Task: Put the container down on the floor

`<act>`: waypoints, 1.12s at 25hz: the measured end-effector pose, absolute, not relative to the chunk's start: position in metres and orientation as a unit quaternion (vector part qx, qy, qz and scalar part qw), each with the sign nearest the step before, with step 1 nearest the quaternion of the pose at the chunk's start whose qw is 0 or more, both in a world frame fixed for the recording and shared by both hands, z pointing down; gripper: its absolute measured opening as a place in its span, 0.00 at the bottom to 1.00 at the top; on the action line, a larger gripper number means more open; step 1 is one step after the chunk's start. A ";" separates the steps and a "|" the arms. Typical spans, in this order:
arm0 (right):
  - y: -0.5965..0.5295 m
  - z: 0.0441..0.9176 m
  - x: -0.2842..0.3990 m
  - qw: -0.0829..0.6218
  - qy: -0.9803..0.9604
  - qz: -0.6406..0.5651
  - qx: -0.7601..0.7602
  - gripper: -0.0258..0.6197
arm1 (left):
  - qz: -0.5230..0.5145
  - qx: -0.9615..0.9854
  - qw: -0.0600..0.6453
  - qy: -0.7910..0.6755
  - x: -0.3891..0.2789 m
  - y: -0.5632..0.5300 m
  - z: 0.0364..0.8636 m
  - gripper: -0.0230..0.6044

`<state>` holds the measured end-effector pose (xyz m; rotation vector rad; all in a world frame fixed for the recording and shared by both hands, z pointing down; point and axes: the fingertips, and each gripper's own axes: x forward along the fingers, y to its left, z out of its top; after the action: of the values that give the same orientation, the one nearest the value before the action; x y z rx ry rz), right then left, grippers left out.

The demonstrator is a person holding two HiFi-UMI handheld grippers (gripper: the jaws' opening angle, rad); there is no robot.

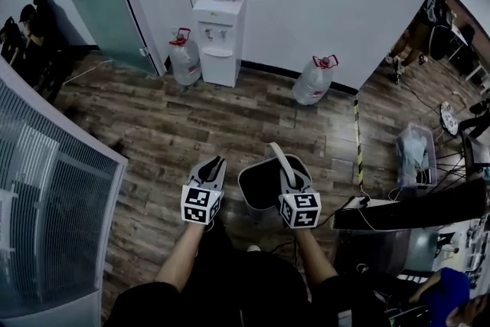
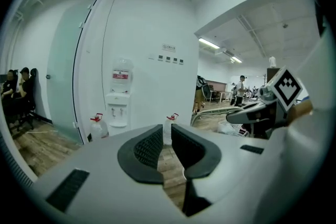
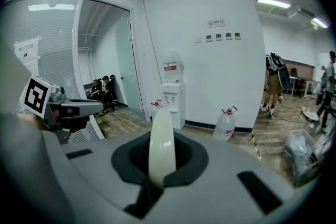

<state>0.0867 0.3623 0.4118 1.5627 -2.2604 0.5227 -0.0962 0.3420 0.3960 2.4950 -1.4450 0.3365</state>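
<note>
The container, a dark bin, is hung from its pale handle, on which the right gripper is clenched. Held this way, the bin is probably kept upright for lowering. Whether its base is on the floor cannot be told. It is seen at 6 o'clock in the head view, just ahead of the person. The left gripper is held at 9 o'clock of it, jaws slightly parted on nothing, seemingly spare. One container, two grippers, one dispenser at 12 o'clock and three jugs are counted.
</note>
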 end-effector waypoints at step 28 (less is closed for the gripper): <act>0.164 0.405 -0.048 0.175 -0.760 0.190 0.597 0.06 | 0.129 0.884 0.111 -0.435 -0.226 0.131 0.387 0.13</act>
<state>-0.0475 0.1635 0.4049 1.6905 -2.1530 0.5391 -0.2257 0.1309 0.3873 2.5977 -1.2785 0.3794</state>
